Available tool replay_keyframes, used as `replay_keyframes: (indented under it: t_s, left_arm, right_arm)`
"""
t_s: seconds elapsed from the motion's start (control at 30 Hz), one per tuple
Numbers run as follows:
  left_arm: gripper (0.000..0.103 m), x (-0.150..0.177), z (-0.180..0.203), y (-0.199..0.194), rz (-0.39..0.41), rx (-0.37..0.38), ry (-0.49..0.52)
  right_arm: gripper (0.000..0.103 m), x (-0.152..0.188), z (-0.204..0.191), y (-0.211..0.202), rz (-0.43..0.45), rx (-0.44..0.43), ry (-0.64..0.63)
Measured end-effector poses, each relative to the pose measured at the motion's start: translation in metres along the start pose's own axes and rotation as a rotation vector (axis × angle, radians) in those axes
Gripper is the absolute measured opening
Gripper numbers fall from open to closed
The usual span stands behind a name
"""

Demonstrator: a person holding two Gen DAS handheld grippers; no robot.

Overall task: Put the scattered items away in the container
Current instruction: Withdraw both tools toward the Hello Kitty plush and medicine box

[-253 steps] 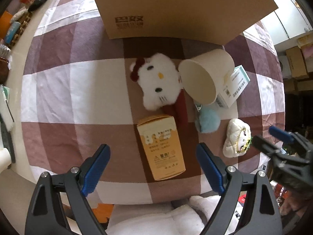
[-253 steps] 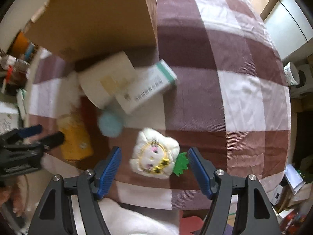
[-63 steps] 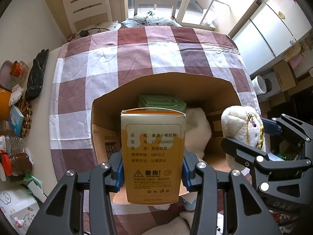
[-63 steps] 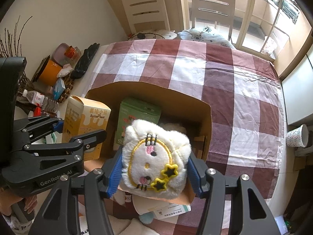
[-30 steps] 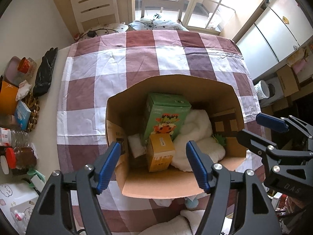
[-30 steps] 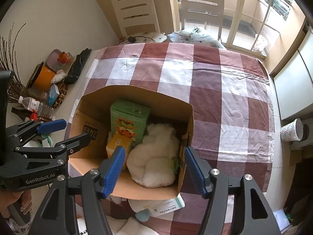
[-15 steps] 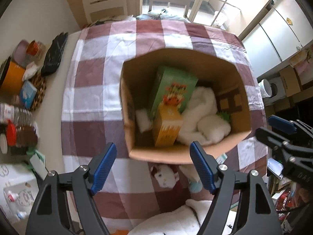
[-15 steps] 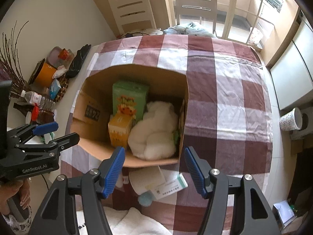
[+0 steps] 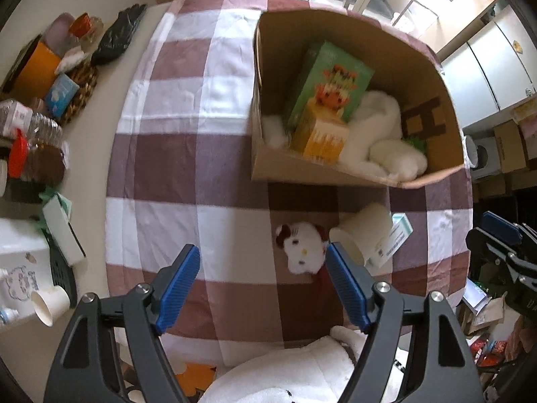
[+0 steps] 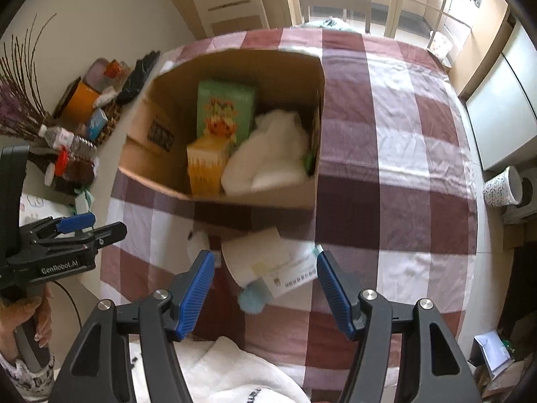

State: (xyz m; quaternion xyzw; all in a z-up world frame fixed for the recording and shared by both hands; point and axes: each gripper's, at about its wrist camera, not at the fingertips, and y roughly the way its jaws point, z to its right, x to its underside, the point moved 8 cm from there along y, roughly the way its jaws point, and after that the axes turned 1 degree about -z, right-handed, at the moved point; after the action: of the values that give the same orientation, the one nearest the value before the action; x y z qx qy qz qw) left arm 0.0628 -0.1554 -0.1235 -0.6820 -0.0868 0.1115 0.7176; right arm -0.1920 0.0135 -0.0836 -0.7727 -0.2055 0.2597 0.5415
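The open cardboard box (image 9: 355, 174) stands on the checked tablecloth and holds a green box (image 9: 332, 84), a yellow box (image 9: 319, 134) and a white plush (image 9: 386, 141). In front of it lie a white cat plush (image 9: 303, 248), a tipped paper cup (image 9: 365, 235), a small white and teal box (image 9: 394, 238) and a blue pompom (image 10: 253, 299). My left gripper (image 9: 261, 285) hangs open over the cloth, the cat plush just inside its right finger. Above the cup (image 10: 258, 255) and small box (image 10: 295, 275), my right gripper (image 10: 265, 292) is open and holds nothing.
Bottles (image 9: 30, 141), an orange container (image 9: 37, 67), a black glove (image 9: 117, 37) and a woven basket crowd the table's left edge. A paper cup (image 9: 50, 302) lies at the near left. Chairs stand beyond the far edge. The person's white fleece (image 9: 285, 376) fills the bottom.
Both grippers have drawn back from above the box toward the near table edge and sunk lower. The loose items in front of the box have come into view. The left jaws stand slightly wider.
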Motion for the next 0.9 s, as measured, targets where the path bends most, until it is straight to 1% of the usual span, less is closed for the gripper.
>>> replay_keyframes:
  t_s: [0.1,0.3,0.37,0.47,0.6,0.73,0.8,0.9]
  left_arm:
    - [0.078,0.01,0.003,0.01,-0.016,0.0,-0.001]
    - [0.078,0.024,0.012,0.036,-0.043,0.008,0.0]
    - [0.078,0.028,0.018,0.051,-0.044,0.025,0.021]
    - [0.078,0.032,0.025,0.068,-0.046,0.052,0.033]
    - [0.078,0.036,0.033,0.088,-0.04,0.071,0.034]
    - [0.078,0.036,0.037,0.1,-0.021,0.085,0.011]
    - [0.078,0.035,0.039,0.104,0.0,0.106,-0.009]
    - [0.078,0.033,0.04,0.109,0.032,0.107,-0.014]
  right_arm:
    - [0.065,0.014,0.006,0.009,-0.02,0.019,0.009]
    - [0.065,0.034,0.024,0.028,-0.043,0.025,0.077]
    - [0.065,0.039,0.031,0.037,-0.047,0.019,0.107]
    - [0.065,0.046,0.041,0.048,-0.03,0.019,0.166]
    - [0.065,0.054,0.045,0.066,-0.042,-0.01,0.231]
    - [0.065,0.058,0.047,0.085,-0.052,-0.038,0.294]
    - [0.065,0.06,0.049,0.094,-0.052,-0.058,0.333]
    - [0.065,0.062,0.054,0.104,-0.044,-0.101,0.418]
